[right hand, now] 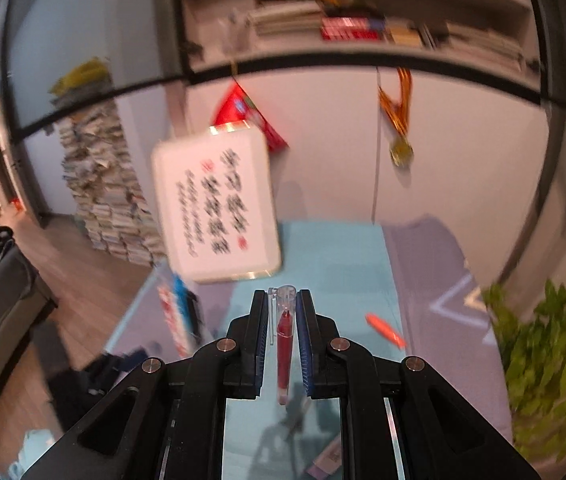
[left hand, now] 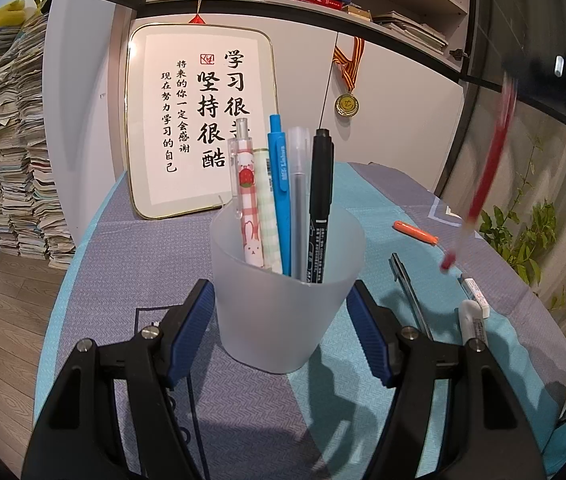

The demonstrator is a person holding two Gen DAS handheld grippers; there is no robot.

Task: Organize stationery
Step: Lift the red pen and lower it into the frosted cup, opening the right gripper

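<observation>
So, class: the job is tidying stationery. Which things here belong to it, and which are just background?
Belongs to the job:
frosted plastic cup
red pen with clear cap
orange pen
dark slim pen
white correction tape
left gripper
right gripper

Just lying about:
gold-framed calligraphy board
gold medal
leafy green plant

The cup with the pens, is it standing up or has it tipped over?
Standing up. The frosted cup sits flat on the tablecloth between the left claw pads, mouth upward, and its five pens stand inside.
</observation>
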